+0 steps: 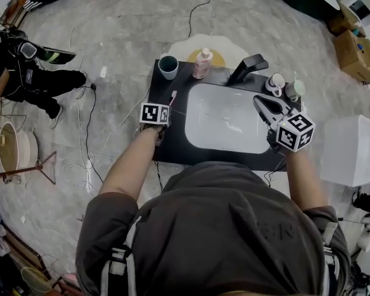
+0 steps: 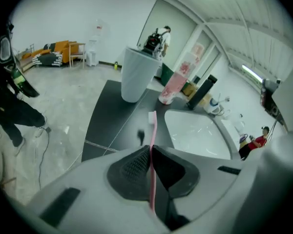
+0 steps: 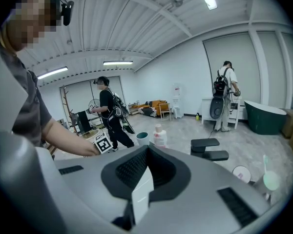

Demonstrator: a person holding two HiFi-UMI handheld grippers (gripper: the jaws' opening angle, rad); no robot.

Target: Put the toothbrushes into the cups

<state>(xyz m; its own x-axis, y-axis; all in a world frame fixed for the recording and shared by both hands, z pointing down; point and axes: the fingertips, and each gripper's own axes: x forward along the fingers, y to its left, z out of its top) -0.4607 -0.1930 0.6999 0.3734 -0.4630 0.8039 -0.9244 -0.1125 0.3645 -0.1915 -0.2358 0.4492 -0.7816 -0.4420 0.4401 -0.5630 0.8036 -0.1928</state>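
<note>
Left gripper (image 2: 150, 149) grips the toothbrush (image 2: 153, 129); right gripper (image 3: 145, 151) is closed, empty. Better lift slowly, aim at cup (image 2: 136, 74).

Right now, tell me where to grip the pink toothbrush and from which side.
Grip the pink toothbrush by its slim handle, coming from the tail end: its bristle head points away toward the cup. The left gripper is already shut on it there.
</note>
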